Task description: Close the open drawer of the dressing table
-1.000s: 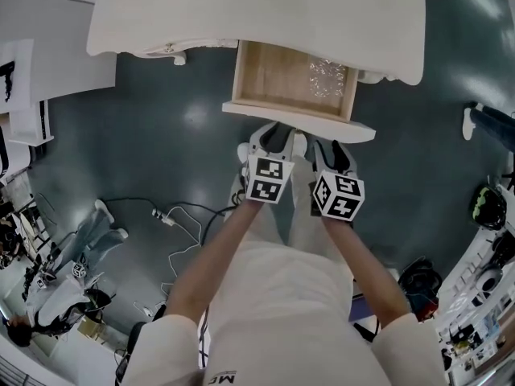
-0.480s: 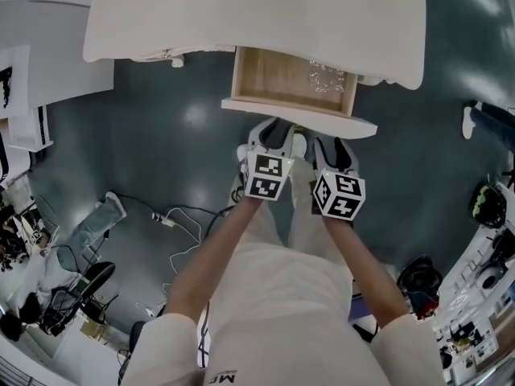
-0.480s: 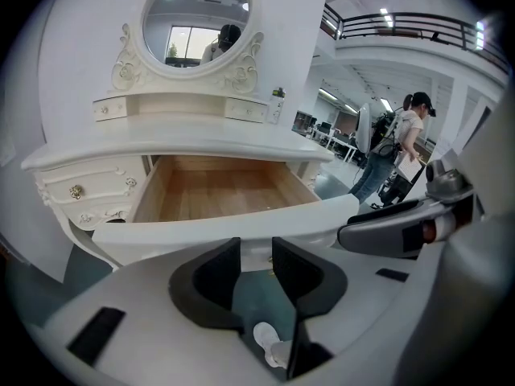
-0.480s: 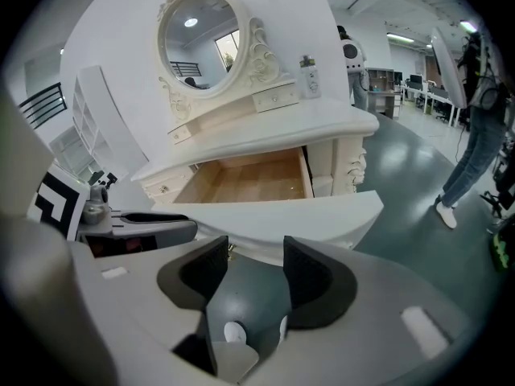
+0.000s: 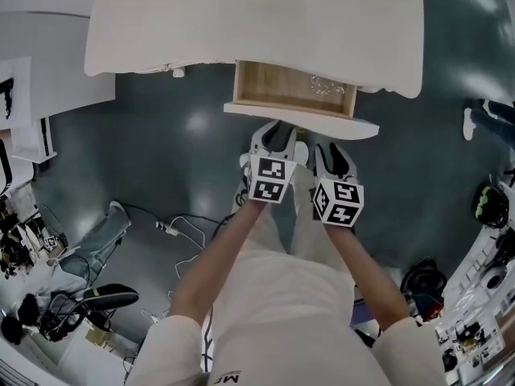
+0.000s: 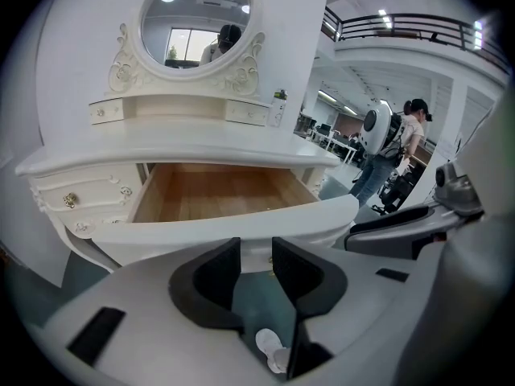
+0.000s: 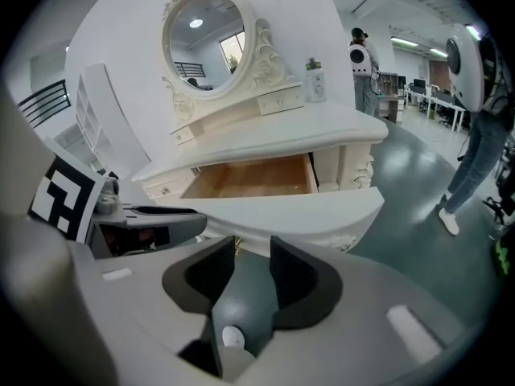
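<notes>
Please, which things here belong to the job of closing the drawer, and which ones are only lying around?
Belong to the job:
- open drawer
- dressing table

Only lying about:
- cable with plug on the floor
- small bottle on the table top
- person standing in the background

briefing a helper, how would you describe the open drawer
Find the white dressing table with the round mirror. Under its top, the wide drawer juts out, showing bare wood inside; the small knobbed drawers beside it are shut.

Cream short-sleeved shirt [image 5: 282, 296]; white left claw [image 6: 256, 252], white right claw [image 7: 252, 252]
</notes>
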The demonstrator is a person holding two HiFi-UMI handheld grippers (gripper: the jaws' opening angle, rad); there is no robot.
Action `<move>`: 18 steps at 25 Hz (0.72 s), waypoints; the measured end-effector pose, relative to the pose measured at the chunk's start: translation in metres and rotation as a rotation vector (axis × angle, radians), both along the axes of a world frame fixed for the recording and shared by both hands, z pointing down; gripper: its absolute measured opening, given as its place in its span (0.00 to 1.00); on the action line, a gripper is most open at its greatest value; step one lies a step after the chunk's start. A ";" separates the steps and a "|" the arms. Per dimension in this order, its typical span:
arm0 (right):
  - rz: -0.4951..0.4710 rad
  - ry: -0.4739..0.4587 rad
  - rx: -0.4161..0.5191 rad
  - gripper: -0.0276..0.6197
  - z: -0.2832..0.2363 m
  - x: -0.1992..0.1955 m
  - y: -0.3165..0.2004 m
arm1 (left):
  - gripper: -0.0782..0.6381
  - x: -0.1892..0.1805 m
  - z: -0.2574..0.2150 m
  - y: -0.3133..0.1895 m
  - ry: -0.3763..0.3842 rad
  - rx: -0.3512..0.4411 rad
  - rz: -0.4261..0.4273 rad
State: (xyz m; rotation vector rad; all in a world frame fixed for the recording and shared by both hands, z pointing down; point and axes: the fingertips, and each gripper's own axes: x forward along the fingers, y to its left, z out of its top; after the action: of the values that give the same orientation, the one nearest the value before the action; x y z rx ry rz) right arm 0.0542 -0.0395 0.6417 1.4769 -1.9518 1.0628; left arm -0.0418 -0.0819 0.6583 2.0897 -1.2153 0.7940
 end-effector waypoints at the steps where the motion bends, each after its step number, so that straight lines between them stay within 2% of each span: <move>1: 0.001 -0.001 0.004 0.23 0.000 -0.001 -0.002 | 0.26 0.000 0.000 -0.003 0.006 -0.001 -0.002; 4: 0.013 -0.006 0.005 0.17 0.004 -0.001 -0.009 | 0.26 0.001 0.003 -0.011 0.014 0.000 -0.003; 18: 0.052 0.047 0.025 0.17 0.017 0.011 -0.051 | 0.26 0.002 0.000 -0.040 0.014 0.019 0.005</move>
State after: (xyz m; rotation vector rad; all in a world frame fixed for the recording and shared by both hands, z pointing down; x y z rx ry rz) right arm 0.0655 -0.0910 0.6591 1.5596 -1.9103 1.0196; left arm -0.0402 -0.1217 0.6585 2.1109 -1.2152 0.7710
